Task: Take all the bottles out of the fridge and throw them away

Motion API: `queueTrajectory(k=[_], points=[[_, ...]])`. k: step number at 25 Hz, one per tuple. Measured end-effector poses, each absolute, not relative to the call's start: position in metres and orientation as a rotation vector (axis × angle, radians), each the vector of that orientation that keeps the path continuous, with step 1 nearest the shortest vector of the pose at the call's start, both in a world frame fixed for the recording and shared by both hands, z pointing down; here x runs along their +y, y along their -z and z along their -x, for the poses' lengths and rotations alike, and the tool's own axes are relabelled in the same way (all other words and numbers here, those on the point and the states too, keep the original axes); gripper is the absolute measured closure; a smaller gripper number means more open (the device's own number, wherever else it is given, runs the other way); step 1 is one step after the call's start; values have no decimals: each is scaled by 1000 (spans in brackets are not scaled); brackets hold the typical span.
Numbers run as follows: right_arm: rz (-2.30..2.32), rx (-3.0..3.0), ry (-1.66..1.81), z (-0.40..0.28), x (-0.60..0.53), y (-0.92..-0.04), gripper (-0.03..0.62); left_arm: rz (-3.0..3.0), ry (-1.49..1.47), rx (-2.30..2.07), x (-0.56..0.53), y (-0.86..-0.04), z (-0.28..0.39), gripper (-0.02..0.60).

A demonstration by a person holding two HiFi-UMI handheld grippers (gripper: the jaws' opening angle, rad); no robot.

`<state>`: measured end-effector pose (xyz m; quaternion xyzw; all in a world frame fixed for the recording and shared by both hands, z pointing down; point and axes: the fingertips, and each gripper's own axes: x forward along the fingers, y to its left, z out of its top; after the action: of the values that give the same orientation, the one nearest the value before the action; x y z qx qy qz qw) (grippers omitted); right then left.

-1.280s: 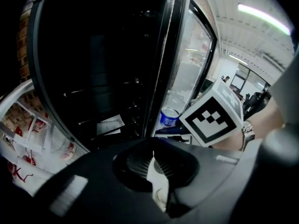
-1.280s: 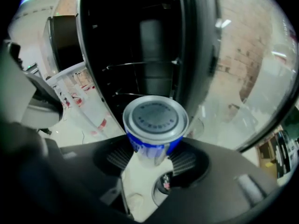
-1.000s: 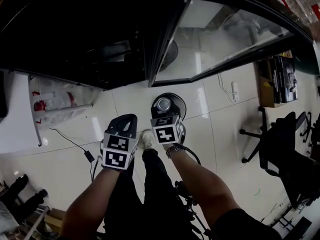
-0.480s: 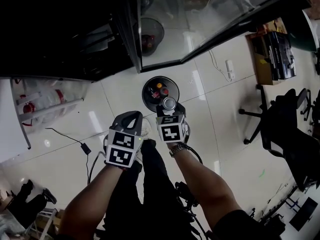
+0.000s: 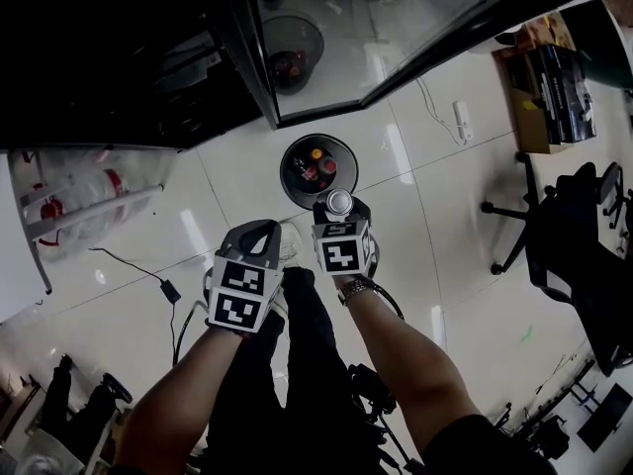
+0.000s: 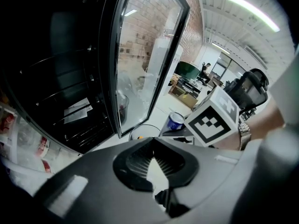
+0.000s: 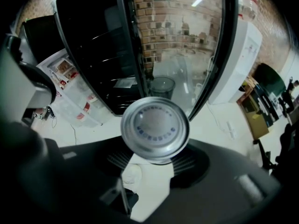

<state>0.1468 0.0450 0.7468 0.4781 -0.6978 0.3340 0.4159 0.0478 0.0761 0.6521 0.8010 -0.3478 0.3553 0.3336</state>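
Vs a second ago: in the head view the bin (image 5: 287, 171) has slid out from under the right gripper (image 5: 341, 216) and now shows its full opening, farther toward the fridge. The glass door has shifted toward the top edge of the frame. Both grippers sit in about the same spot in frame.

Fridge (image 5: 148, 67): dark interior, wire shelves visible, door open. No bottles make out on the shelves from here.
Glass door (image 5: 396, 18): swung out over the white tile floor (image 5: 445, 226), its lower corner just beyond the bin's far rim.
Office chair (image 5: 564, 236): at the right edge, well apart from the bin.
Bin: round and black, standing on the floor in front of the fridge, with a few bottles (image 5: 318, 166) inside.

Right gripper (image 7: 152, 158): fingers pinching a can (image 7: 155, 129) by its wall, one pad each side, and the silver end faces the gripper's camera. In the head view the can (image 5: 339, 202) sits at the bin's near rim, on the right side. The left gripper view shows its wall is blue (image 6: 176, 121).
Left gripper (image 5: 255, 237): beside the right one, clear of the bin. Its fingers (image 6: 140, 160) are pressed together at the tips with nothing between them.
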Motion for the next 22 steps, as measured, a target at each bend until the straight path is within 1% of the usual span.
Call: queueTrajectory(k=[2,4,5,6,7,10,22], points=[[-1197,-1736,-858,-149,46,-753,361,-2084,-933,-911,77,-654,-48,578],[-1200,-1717,-884,-153,48,-759,337,-2079,-934,-912,77,-656,-49,578],[-1203,-1714,-893,-155,50,-761,337,-2077,-935,-912,77,-657,-49,578],[-1204,-1714,-895,-155,51,-762,344,-2075,-936,-912,77,-658,-49,578],[-1206,-1717,-891,-155,51,-762,365,-2072,-938,-911,77,-660,-49,578],[-1206,-1726,-887,-154,50,-761,384,-2065,-941,-910,78,-662,-51,578],[-1196,-1760,-893,-152,45,-746,393,-2070,-940,-929,69,-651,-59,578]])
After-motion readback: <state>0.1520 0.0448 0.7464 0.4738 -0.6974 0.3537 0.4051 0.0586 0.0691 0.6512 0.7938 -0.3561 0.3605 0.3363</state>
